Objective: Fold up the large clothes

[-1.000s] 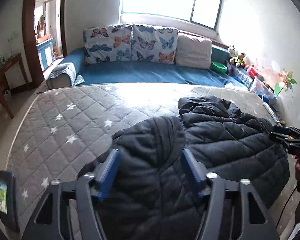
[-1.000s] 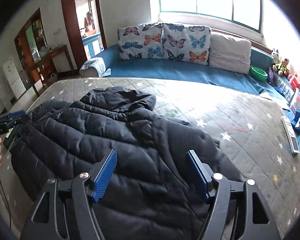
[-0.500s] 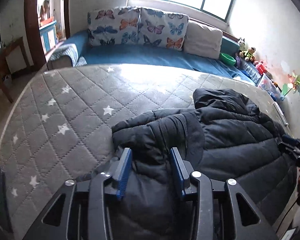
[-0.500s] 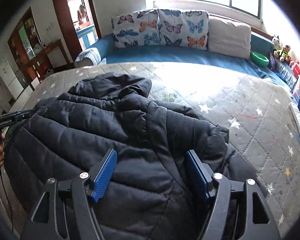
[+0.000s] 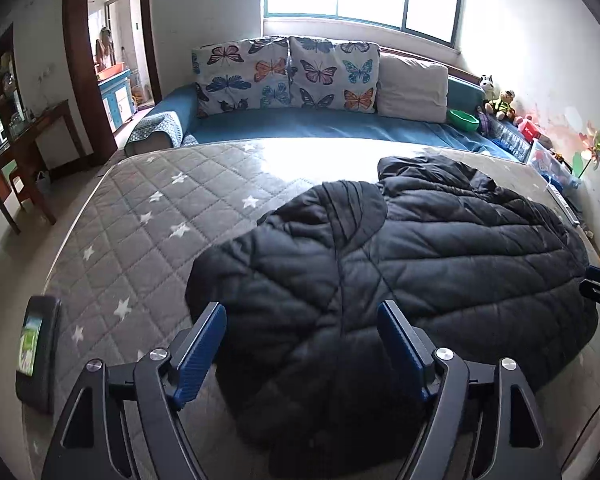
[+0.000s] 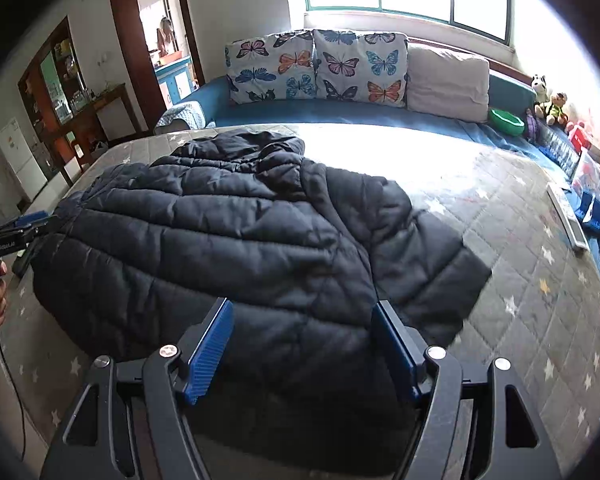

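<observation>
A large black quilted puffer jacket (image 5: 400,264) lies spread on the grey star-patterned mattress (image 5: 140,208), hood toward the sofa, one sleeve folded over its body. My left gripper (image 5: 300,320) is open and empty, raised above the jacket's near left part. In the right wrist view the jacket (image 6: 228,236) fills the middle, its other sleeve lying out to the right. My right gripper (image 6: 302,318) is open and empty over the jacket's near hem. Each gripper shows at the edge of the other's view: the right one (image 5: 598,286), the left one (image 6: 24,226).
A dark phone (image 5: 36,350) lies at the mattress's near left corner. A blue sofa (image 5: 320,124) with butterfly cushions (image 5: 284,74) runs behind the mattress. Toys and boxes (image 6: 580,148) line the right wall. A remote (image 6: 568,220) lies at the mattress's right edge. A wooden table (image 5: 28,148) and a doorway stand at left.
Half a second ago my left gripper was closed on the sleeve; it has let the sleeve go, opened and drawn back upward. The right gripper stayed open and pulled back slightly.
</observation>
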The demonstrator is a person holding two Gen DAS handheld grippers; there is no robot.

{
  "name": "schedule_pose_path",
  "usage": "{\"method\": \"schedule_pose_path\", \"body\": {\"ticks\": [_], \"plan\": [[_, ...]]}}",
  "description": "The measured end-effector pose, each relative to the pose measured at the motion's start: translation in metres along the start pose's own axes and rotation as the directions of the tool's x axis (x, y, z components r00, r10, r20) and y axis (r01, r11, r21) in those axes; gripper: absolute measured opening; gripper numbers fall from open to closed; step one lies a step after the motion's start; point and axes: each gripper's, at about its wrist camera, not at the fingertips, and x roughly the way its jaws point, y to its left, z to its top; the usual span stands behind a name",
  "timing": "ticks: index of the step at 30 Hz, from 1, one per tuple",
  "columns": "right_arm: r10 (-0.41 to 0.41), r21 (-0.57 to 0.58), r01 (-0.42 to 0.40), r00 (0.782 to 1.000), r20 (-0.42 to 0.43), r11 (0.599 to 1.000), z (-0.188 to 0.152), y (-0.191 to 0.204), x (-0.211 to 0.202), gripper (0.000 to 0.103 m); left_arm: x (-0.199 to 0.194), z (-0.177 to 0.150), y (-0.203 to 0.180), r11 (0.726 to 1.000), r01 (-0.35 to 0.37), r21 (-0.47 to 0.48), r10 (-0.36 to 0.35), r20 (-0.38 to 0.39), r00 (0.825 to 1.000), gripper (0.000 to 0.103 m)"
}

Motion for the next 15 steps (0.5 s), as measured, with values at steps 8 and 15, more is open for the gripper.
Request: {"method": "schedule_pose_path", "body": {"ticks": [8,15], "plan": [[-0.016,0.065,0.015,1.0,0.009,0.998,-0.011,-0.018,-0.007,0.086,-0.018,-0.027,0.015,0.999,-0.023,-0.028,0.023,-0.008,1.0,0.096],[0.009,0.167,-0.002,0.999,-0.042,0.986,-0.021,-0.046,0.003,0.089,-0.021,-0.039,0.04,0.99,0.077,-0.121,-0.084,-0.052,0.995,0.096]]}}
